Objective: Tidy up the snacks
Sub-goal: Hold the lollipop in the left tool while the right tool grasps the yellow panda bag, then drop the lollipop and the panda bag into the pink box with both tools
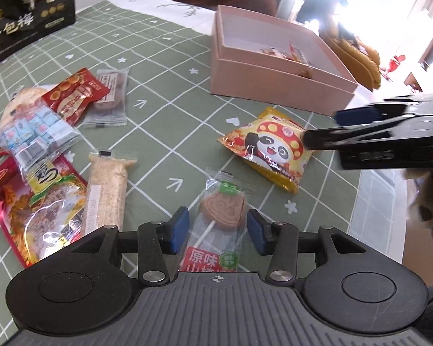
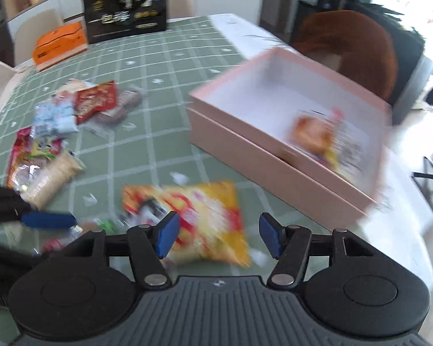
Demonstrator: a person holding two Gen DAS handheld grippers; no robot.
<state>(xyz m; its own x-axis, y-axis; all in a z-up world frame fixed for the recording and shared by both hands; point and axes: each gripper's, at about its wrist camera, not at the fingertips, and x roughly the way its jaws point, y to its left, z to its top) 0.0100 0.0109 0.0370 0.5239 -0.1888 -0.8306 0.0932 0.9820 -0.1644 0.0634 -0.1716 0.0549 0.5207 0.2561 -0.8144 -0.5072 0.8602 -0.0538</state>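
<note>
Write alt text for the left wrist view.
The left gripper hangs open around a wrapped lollipop on a green checked tablecloth. The right gripper reaches a yellow panda snack bag near a pink box.

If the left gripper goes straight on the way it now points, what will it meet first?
Most likely the wrapped brown lollipop, which lies between the open blue pads of the left gripper; depth is hard to judge.
</note>
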